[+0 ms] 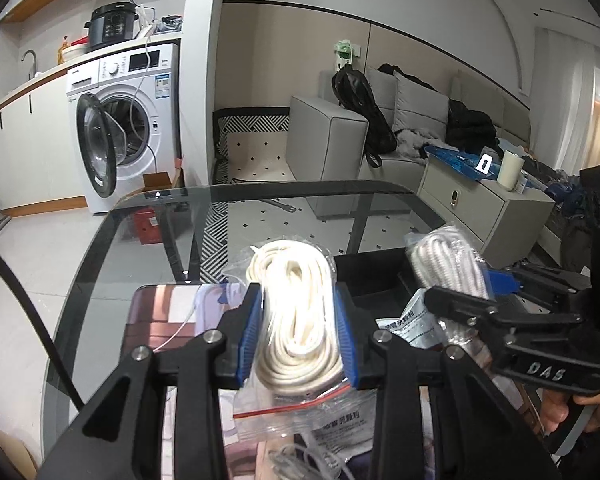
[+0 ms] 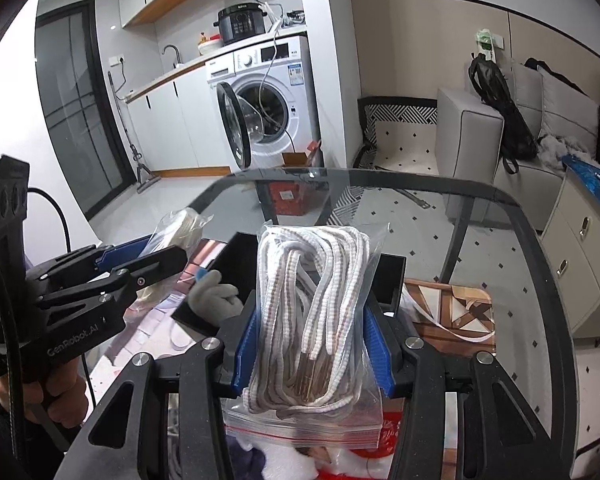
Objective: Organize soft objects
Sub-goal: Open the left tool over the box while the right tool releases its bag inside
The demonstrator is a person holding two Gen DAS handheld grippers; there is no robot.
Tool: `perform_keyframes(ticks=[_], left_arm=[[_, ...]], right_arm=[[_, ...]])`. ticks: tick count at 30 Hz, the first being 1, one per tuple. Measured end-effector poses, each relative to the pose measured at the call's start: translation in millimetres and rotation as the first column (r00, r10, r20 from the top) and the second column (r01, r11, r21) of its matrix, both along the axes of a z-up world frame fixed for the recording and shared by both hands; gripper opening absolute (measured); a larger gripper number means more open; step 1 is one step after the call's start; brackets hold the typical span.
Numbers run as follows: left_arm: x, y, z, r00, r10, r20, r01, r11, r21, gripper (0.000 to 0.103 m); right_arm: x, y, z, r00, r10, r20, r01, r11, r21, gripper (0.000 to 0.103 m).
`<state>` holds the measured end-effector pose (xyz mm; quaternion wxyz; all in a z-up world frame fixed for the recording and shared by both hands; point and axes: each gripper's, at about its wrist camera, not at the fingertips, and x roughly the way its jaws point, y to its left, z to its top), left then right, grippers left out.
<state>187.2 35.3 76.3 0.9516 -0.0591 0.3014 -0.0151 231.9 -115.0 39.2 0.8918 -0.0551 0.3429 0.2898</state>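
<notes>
My left gripper is shut on a clear zip bag of coiled cream cord, held over the glass table. In the right wrist view that gripper comes in from the left with its bag. My right gripper is shut on a zip bag of white laces with brown flecks; the left wrist view has the same bag at the right, in the right gripper. A black open box sits on the table behind both bags. A grey glove lies by the box.
The glass table has a rounded far edge. A patterned board lies on it at the right, a glossy pink board at the left. Printed packets and more bags lie under the grippers. Beyond stand a washing machine, sofa and cabinet.
</notes>
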Motion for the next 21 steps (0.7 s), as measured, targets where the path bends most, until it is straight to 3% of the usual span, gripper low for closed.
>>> perform_keyframes(ticks=[10,21], left_arm=[[33.1,-19.4,-9.8,0.997,-0.052,-0.049,0.054,0.998,0.040,0.034],[57.7,-25.3,-31.7,0.992,-0.058,-0.112,0.064,0.997,0.052,0.034]], right_arm=[[28.0,5.6,-16.1,0.999,0.000,-0.045,0.000,1.000,-0.015,0.048],[44.4,11.6,-27.6,1.000,-0.013,-0.024,0.012,0.999,-0.035,0.048]])
